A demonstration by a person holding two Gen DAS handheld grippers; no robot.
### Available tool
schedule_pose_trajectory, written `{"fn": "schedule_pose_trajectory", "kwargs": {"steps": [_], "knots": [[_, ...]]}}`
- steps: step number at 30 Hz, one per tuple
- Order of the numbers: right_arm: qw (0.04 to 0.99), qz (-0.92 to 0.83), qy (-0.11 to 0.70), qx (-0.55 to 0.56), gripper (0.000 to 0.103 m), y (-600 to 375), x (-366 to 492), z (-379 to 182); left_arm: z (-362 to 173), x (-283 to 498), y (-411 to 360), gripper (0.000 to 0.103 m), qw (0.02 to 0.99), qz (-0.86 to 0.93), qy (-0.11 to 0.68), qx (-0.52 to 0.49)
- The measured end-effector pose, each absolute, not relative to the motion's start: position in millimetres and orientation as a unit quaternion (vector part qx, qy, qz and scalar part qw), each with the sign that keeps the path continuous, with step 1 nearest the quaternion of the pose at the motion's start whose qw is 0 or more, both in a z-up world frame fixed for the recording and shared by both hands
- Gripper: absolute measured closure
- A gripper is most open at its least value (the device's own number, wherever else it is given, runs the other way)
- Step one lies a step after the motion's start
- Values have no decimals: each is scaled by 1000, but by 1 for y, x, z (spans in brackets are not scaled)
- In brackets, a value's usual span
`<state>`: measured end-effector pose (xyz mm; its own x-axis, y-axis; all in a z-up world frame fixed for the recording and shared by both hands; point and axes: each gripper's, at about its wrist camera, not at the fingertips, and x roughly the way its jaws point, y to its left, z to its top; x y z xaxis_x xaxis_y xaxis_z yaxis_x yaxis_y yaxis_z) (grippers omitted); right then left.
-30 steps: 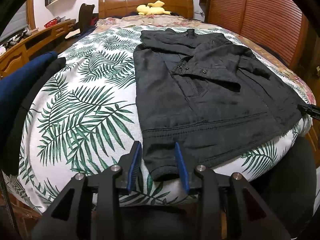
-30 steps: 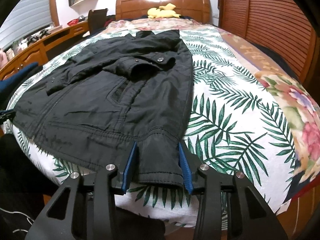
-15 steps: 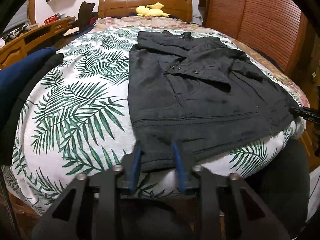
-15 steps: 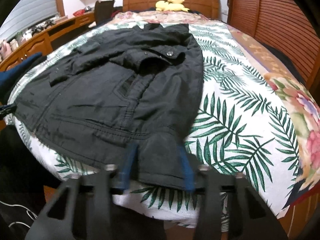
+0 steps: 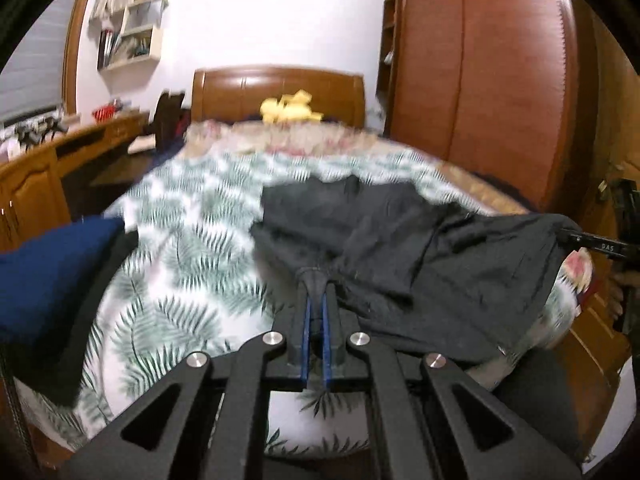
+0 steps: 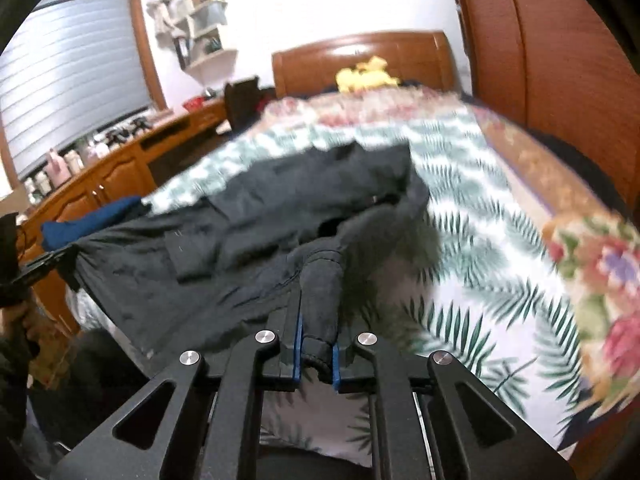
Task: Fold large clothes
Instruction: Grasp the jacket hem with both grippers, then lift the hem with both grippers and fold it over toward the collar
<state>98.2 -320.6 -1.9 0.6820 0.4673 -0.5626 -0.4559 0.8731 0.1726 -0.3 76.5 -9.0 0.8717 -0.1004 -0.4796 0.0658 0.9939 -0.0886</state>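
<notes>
A large black jacket (image 5: 400,240) lies on the bed with its near hem lifted off the leaf-print cover. My left gripper (image 5: 315,312) is shut on the hem's left corner, a pinch of cloth standing up between its blue pads. My right gripper (image 6: 316,344) is shut on the hem's right corner, a thick roll of black cloth clamped between its pads. The jacket (image 6: 280,208) hangs stretched between the two grippers. The right gripper's tip (image 5: 592,242) shows at the right edge of the left wrist view, and the left gripper's tip (image 6: 44,266) at the left edge of the right wrist view.
The bed (image 5: 172,264) has a wooden headboard (image 5: 280,92) with a yellow plush toy (image 5: 288,106) in front. A blue and black garment pile (image 5: 48,276) sits at the bed's left edge. A wooden desk (image 6: 120,164) runs along the left; wooden wardrobe doors (image 5: 480,80) stand on the right.
Both grippers have shut on the jacket's near hem corners and risen, lifting the hem off the bed. Both views now tilt up toward the headboard and wall.
</notes>
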Motion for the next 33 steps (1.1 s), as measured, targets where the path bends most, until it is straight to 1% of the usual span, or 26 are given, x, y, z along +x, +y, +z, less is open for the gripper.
{"fn": "schedule_pose_trajectory", "kwargs": {"steps": [4, 8, 11, 15, 18, 23, 28, 33], "knots": [[930, 256, 265, -5, 96, -318, 72, 49, 41, -26, 77, 102, 978, -43, 206, -15], [938, 260, 228, -8, 96, -323, 45, 89, 77, -53, 81, 102, 983, -52, 174, -13], [943, 267, 200, -8, 96, -330, 20, 119, 97, -71, 76, 102, 985, -65, 161, -5], [946, 264, 186, -10, 96, -338, -6, 132, 109, -83, 69, 102, 985, -80, 152, -1], [946, 263, 187, -6, 96, -346, -16, 127, 109, -81, 67, 102, 986, -73, 151, 4], [943, 248, 221, -6, 96, -349, 8, 95, 73, -32, 79, 102, 980, -49, 192, -13], [931, 245, 272, -17, 96, -333, 67, 46, 33, 22, 80, 102, 974, -39, 225, -17], [926, 239, 289, -34, 95, -316, 133, 13, 2, 82, 85, 102, 969, -28, 245, -29]]}}
